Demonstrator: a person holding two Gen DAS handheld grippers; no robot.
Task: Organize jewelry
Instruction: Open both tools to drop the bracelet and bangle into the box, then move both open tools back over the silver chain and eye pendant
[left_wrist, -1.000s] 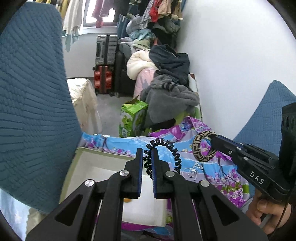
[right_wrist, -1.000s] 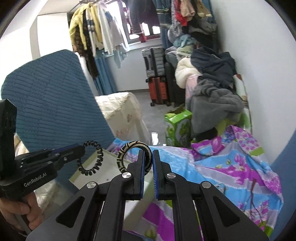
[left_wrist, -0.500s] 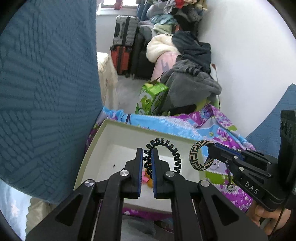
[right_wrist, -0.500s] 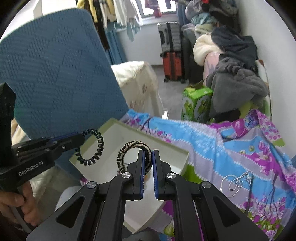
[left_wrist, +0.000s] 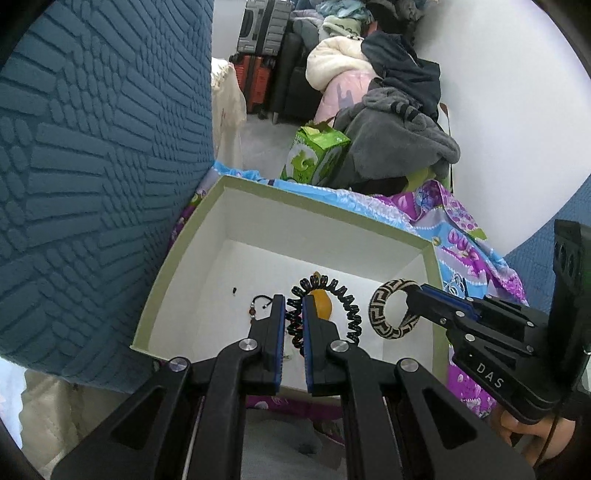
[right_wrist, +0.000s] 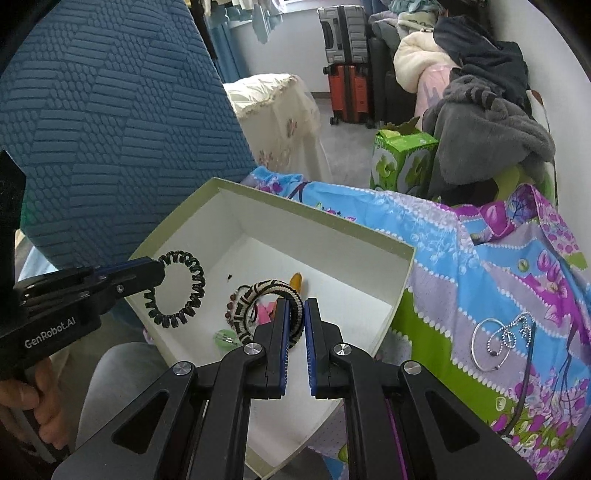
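**Visitor:** What is on the left side?

**Onlooker:** A big blue quilted cushion (left_wrist: 92, 177) leans against the left edge of an open box (left_wrist: 177, 266). The box has a pale green rim and white inside walls, and it sits on a bed under a bright flowered sheet (right_wrist: 480, 258).

**Visitor:** And the left hand?

**Onlooker:** The left claw (left_wrist: 293, 314) hangs over the box. Its two blue-padded fingers are pinched on a black coiled hair tie (left_wrist: 347, 306), which loops out beyond the tips.

**Visitor:** What lies inside the box?

**Onlooker:** A few small pieces rest on the white floor: a yellow-orange item (left_wrist: 321, 302), a dark cord with a red bead (left_wrist: 255, 308), something pink (right_wrist: 264, 312) and a pale green translucent piece (right_wrist: 225, 338). I cannot tell exactly what these are.

**Visitor:** And the right hand?

**Onlooker:** The right claw (right_wrist: 295, 317) also hangs over the box, just beside the left one. It is clamped on a woven bangle (left_wrist: 391, 314), cream and black with a key pattern. The bangle stands on edge above the box floor.

**Visitor:** Anything further right?

**Onlooker:** A silver beaded chain with a wire hoop (right_wrist: 502, 339) lies on the sheet, outside the box and well apart from it. Behind it are a green carton (right_wrist: 402, 158), a heap of clothes (right_wrist: 491, 129) against a white wall, and suitcases (right_wrist: 347, 62).
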